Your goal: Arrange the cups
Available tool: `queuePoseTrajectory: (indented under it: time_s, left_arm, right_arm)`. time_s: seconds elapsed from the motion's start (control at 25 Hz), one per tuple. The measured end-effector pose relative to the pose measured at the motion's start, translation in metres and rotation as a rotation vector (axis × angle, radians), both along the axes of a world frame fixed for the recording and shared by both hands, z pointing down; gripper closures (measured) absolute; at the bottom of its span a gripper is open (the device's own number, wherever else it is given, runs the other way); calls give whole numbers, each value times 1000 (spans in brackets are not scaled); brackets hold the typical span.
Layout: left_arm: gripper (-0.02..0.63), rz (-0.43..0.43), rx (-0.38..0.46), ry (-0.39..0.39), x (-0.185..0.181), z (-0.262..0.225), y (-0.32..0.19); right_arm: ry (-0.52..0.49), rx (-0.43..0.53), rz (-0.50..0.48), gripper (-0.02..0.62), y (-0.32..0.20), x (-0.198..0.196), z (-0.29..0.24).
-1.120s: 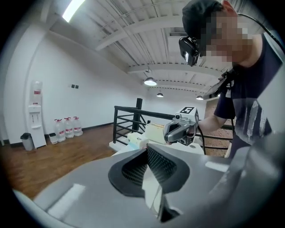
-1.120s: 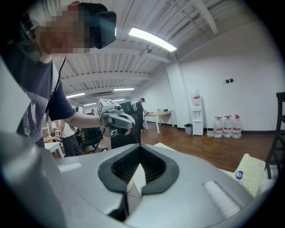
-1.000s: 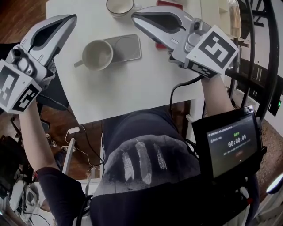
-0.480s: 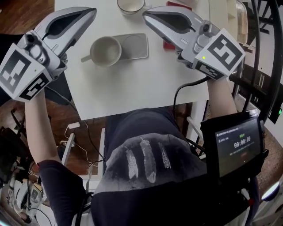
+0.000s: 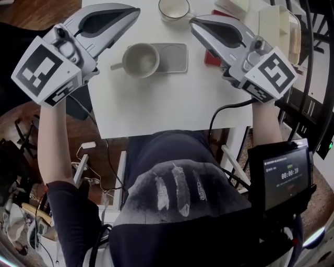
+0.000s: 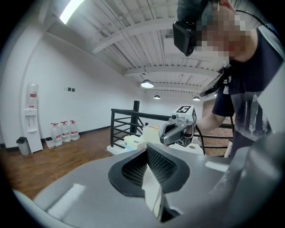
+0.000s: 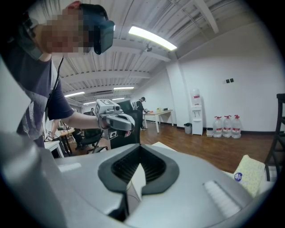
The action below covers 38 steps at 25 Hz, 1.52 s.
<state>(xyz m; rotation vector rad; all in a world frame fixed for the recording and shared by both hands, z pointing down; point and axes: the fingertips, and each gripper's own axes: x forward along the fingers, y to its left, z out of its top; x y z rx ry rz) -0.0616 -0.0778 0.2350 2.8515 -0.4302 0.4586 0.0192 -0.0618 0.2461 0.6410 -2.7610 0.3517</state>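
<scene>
A beige cup (image 5: 141,60) with its handle to the left stands on the white table (image 5: 167,99), at the left end of a grey tray (image 5: 176,57). A second cup (image 5: 175,8) sits at the far edge. My left gripper (image 5: 135,10) hangs above the table's left part, beyond the beige cup, shut and empty. My right gripper (image 5: 193,23) hovers to the right of the tray, also shut with nothing in it. In the left gripper view the jaws (image 6: 147,151) meet, with the right gripper (image 6: 178,128) ahead. The right gripper view shows its closed jaws (image 7: 139,156) and the left gripper (image 7: 115,120) opposite.
A red object (image 5: 210,57) lies under the right gripper. A pale box (image 5: 279,23) and a black railing stand at the right. A small screen (image 5: 287,174) hangs on the person's right forearm. Cables and a wooden floor lie to the left of the table.
The head view has shifted, so the table sits further right in the picture. My left gripper has edged right, nearer the beige cup. The right gripper has kept its place.
</scene>
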Motion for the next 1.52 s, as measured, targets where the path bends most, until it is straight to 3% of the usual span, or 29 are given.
queuePoseTrajectory:
  time_s: [0.56, 0.68, 0.84, 1.08, 1.16, 1.52]
  left_arm:
    - [591, -43, 17, -37, -8, 7, -3]
    - [591, -45, 13, -40, -9, 9, -3]
    - [591, -56, 9, -51, -15, 10, 0]
    - [591, -76, -11, -75, -20, 17, -1]
    - [591, -65, -6, -82, -21, 16, 2]
    - [591, -61, -16, -134, -22, 7, 32]
  right_arm:
    - [52, 32, 26, 588, -5, 15, 4]
    - [103, 54, 34, 401, -11, 27, 7]
    - [230, 110, 60, 304, -27, 48, 16]
    - [409, 133, -55, 304, -42, 45, 77]
    - [437, 117, -92, 279, -43, 43, 95]
    - [517, 114, -168, 279, -30, 34, 120]
